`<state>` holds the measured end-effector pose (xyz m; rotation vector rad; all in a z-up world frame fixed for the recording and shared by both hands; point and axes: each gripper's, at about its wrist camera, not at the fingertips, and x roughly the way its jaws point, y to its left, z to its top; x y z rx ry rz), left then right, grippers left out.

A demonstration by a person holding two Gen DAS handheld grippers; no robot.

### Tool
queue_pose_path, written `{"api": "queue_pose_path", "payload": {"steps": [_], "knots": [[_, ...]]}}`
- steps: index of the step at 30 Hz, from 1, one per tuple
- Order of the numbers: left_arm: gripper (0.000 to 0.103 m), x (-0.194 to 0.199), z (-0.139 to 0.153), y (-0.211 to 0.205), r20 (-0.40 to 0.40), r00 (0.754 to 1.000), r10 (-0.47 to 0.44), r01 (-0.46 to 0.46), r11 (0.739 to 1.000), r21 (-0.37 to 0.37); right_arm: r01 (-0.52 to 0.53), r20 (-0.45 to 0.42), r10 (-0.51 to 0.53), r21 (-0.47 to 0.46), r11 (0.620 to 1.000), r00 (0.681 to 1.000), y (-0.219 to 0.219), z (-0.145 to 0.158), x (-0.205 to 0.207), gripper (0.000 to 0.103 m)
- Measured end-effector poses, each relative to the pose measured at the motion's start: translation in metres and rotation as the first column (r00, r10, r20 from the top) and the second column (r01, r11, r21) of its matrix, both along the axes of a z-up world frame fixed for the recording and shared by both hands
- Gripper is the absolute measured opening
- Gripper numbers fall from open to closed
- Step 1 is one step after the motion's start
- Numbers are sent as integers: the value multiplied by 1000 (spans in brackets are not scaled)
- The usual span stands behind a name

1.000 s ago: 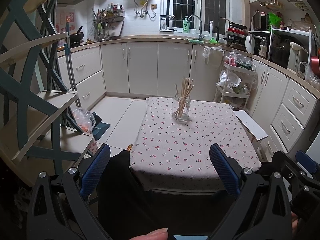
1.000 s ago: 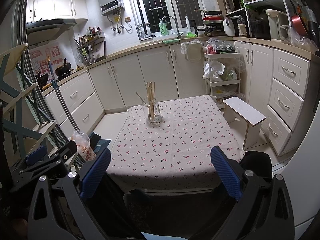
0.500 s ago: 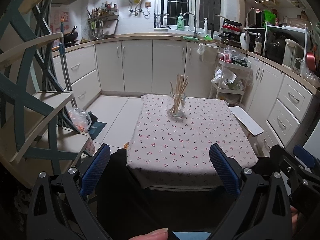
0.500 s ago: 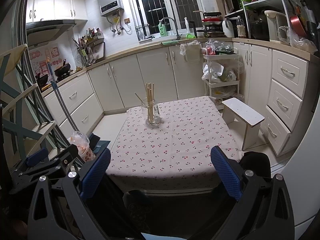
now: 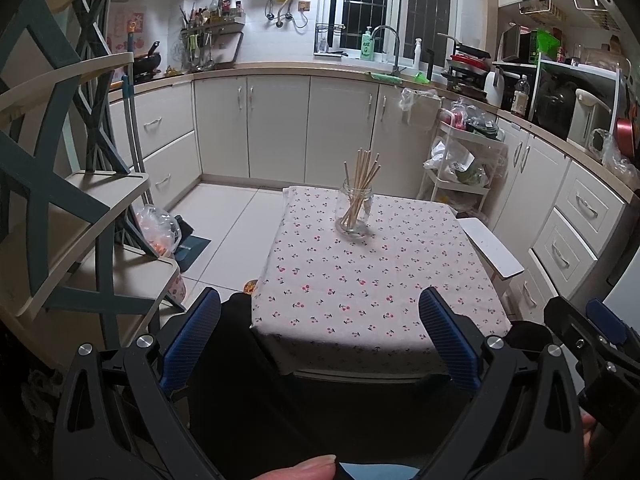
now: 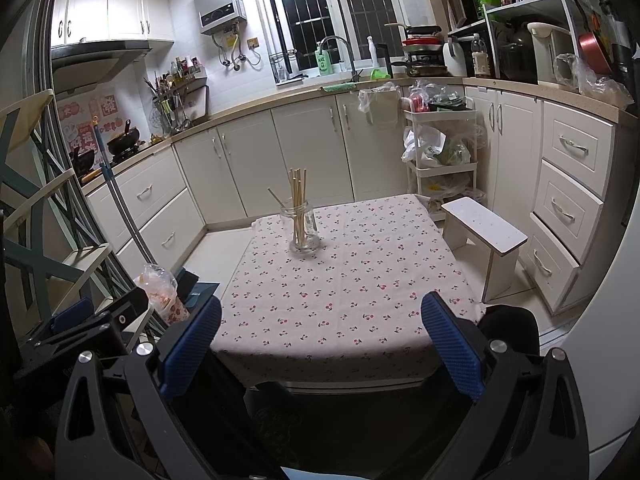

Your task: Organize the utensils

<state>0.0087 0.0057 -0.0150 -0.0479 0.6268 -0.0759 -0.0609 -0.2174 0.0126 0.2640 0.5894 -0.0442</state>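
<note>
White kitchen cabinets [image 5: 276, 128] ring a small table [image 5: 372, 280] draped in cherry-print cloth, whose near edge falls into shadow. At twelve o'clock on it stands a glass jar [image 5: 355, 212] holding the wooden chopsticks [image 5: 362, 184]; their lower ends blur behind the glass. Bare cloth lies all around the jar. Left gripper [image 5: 320, 332] and right gripper [image 6: 322, 334] hang short of the near edge, jaws spread wide, empty. Wall stickers [image 6: 86, 128] at ten o'clock are unreadable.
</note>
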Motion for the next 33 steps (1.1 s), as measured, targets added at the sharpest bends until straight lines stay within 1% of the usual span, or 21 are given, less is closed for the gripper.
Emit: {"api": "queue_pose_path", "payload": {"steps": [11, 17, 30, 33], "knots": [[95, 3, 0, 4, 0, 998, 61, -61, 997, 45, -1, -3, 1, 0, 1000, 1000, -2, 2, 2, 96], [95, 3, 0, 2, -6, 998, 70, -69, 995, 68, -1, -5, 1, 1, 1000, 1000, -1, 2, 3, 96], [95, 4, -4, 0, -20, 998, 58, -56, 996, 74, -2, -6, 2, 3, 1000, 1000, -1, 2, 3, 96], [95, 2, -5, -1, -17, 999, 29, -28, 998, 64, -3, -7, 3, 4, 1000, 1000, -1, 1, 3, 96]]}}
